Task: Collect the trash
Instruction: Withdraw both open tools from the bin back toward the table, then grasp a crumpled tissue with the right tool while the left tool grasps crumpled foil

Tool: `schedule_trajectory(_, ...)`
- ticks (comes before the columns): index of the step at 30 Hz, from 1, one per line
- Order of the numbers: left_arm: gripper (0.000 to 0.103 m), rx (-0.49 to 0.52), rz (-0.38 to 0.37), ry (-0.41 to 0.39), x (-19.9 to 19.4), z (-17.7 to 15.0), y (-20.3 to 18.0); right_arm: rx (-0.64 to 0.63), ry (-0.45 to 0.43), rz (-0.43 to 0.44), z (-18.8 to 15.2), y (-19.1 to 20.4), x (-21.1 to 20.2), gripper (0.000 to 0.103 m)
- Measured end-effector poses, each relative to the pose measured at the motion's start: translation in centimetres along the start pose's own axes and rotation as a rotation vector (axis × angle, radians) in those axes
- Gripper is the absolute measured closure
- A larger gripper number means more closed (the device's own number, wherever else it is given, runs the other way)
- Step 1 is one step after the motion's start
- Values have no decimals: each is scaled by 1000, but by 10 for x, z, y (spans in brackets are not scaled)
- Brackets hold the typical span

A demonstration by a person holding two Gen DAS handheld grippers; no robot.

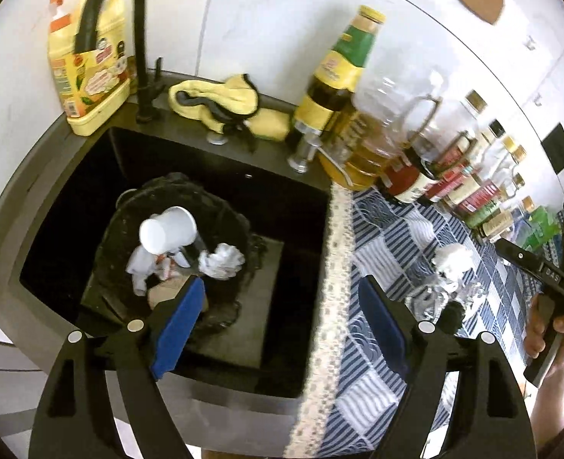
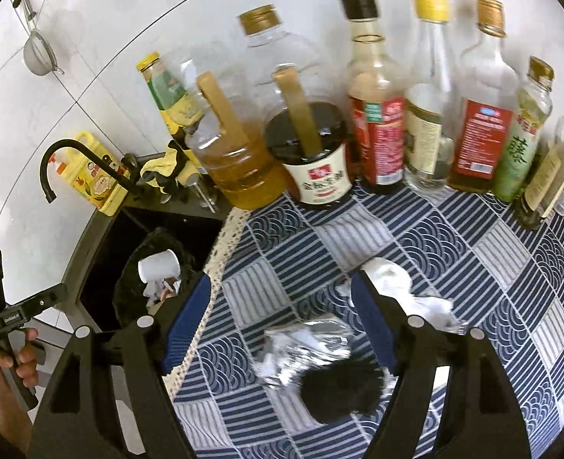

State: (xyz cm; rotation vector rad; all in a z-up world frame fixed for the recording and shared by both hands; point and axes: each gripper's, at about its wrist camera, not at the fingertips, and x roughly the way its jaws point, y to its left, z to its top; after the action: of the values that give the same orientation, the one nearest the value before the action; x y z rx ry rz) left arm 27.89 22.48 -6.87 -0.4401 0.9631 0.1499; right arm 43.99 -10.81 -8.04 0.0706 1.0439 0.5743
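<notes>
Black lump [image 2: 341,390]: dark fuzzy piece of trash lying on the cloth nearest the right wrist camera, touching the foil at its upper edge.
Crumpled foil [image 2: 301,348]: silvery wrapper on the cloth, between the right gripper's blue pads but untouched by them.
White tissue [image 2: 392,279]: crumpled paper on the cloth just behind the foil, partly hidden by the right-hand finger.
Patterned cloth [image 2: 454,252]: blue and white checks covering the worktop, its lace hem ending at the sink.
Right gripper [image 2: 282,321]: jaws stand wide apart and grip nothing; they hang above the foil.
Left gripper [image 1: 278,321]: jaws wide apart and empty, straddling the cloth's hem, one finger over the sink and the other over the cloth.
Sink [image 1: 301,199]: black basin left of the cloth, with a black bag inside.
Trash bag [image 1: 220,206]: open black bag in the sink, already holding a white paper cup [image 1: 169,229] on its side, crumpled white paper [image 1: 222,260] and smaller scraps.
Tap [image 1: 121,19]: black curved spout arching over the back of the sink.
Soap jug [image 1: 90,69]: yellow, behind the tap by the wall.
Yellow rag [image 1: 224,103]: bunched on the sink's rear ledge.
Bottle row [image 2: 377,114]: oil, sauce and vinegar bottles along the wall, well behind the trash.
Strainer [image 2: 39,53]: hangs on the white wall.
Hands: a hand [image 1: 549,325] grips the right tool's handle; another [image 2: 18,359] grips the left.
</notes>
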Motion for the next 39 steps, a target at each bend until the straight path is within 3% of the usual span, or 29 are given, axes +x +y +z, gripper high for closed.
schedule_trajectory(11, 19, 29, 3, 32, 9, -36, -75, 5, 78, 26, 3, -59, 8, 27)
schedule_trajectory(18, 19, -14, 3, 48, 18, -65, -104, 81, 198, 70, 15, -98, 48, 27)
schedule_trajectory(25, 19, -74, -15, 83, 29, -91, -121, 159, 305, 131, 14, -112, 90, 29)
schedule_trajectory(31, 19, -104, 4, 83, 32, -104, -124, 165, 354, 107, 9, -112, 109, 41)
schedule_trajectory(39, 19, -110, 6, 112, 45, -105, -128, 178, 350, 14, 5, -120, 112, 68)
